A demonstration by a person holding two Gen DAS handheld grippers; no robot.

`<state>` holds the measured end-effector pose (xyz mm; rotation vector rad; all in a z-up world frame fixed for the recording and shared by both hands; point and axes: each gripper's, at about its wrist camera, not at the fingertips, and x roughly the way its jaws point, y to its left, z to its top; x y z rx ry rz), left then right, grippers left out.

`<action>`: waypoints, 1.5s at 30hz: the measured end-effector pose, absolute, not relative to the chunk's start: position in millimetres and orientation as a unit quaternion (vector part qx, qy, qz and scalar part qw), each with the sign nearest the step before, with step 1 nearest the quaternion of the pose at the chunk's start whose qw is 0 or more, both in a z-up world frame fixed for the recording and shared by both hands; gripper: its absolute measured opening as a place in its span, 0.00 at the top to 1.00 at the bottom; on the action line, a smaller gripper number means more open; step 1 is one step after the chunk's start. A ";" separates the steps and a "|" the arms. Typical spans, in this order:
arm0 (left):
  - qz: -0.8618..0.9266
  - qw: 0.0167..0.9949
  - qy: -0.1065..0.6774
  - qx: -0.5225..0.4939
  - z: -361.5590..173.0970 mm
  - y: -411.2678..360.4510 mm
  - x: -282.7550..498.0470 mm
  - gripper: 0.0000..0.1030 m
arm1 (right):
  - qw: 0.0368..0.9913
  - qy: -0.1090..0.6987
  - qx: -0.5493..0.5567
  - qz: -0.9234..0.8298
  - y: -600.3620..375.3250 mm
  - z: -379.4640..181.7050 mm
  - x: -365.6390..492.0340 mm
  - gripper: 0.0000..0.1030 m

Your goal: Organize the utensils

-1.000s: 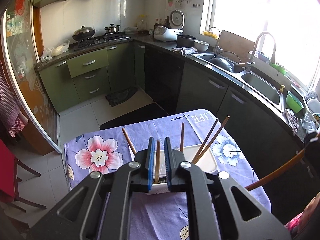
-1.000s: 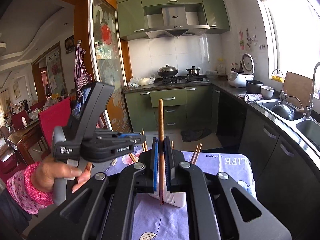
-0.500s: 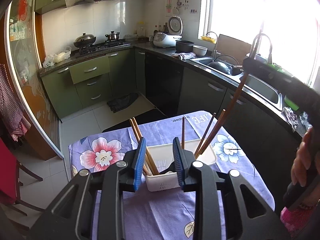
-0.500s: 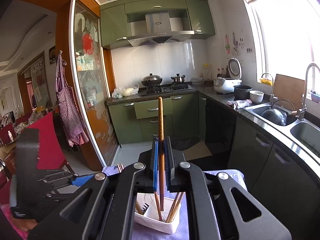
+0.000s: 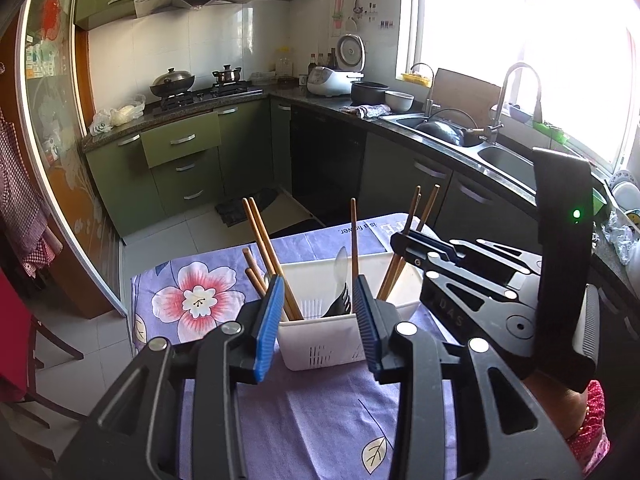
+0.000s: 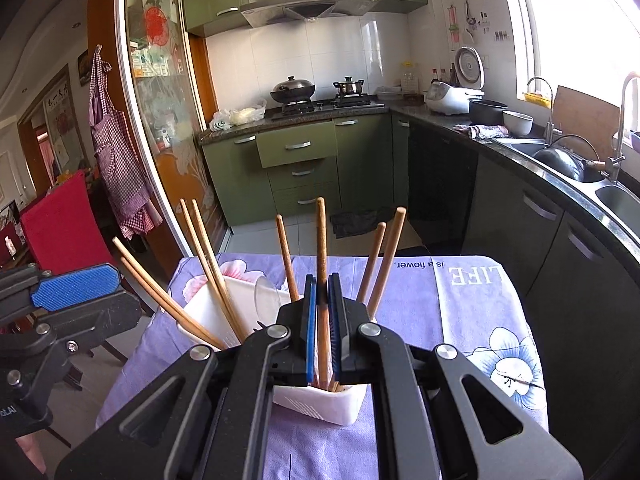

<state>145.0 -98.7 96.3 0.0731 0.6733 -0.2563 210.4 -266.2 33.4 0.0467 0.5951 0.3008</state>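
A white utensil basket [image 5: 320, 344] stands on the purple flowered tablecloth [image 5: 320, 432] and holds several wooden chopsticks [image 5: 268, 256] and a white spoon [image 5: 342, 268]. My left gripper [image 5: 316, 316] is open and empty just in front of the basket. My right gripper [image 6: 322, 328] is shut on one upright wooden chopstick [image 6: 321, 240], its lower end down inside the basket [image 6: 320, 404]. The right gripper also shows at the basket's right side in the left wrist view [image 5: 412, 240]. The left gripper shows at the left of the right wrist view [image 6: 76, 286].
The small table's edges drop off on all sides [image 6: 520, 360]. A red chair [image 6: 60, 232] stands at the left. Kitchen counters with a sink [image 5: 500, 160] and stove [image 5: 192, 96] lie beyond the table.
My left gripper let go of its chopstick into the basket and opened wide. My right gripper came down over the basket with its chopstick still held.
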 end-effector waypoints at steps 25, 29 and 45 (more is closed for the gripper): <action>-0.072 0.954 0.291 0.018 42.4 -71.1 55.7 0.31 | 0.968 0.223 0.056 0.102 -331.2 -7.0 20.0 0.10; -0.057 0.959 0.275 0.019 34.1 -64.6 34.2 0.22 | 0.972 0.213 0.041 0.094 -330.0 -3.7 2.9 0.04; -0.045 0.964 0.262 -0.014 38.8 -54.8 6.0 0.06 | 0.975 0.205 0.029 0.084 -323.7 6.3 -23.5 0.04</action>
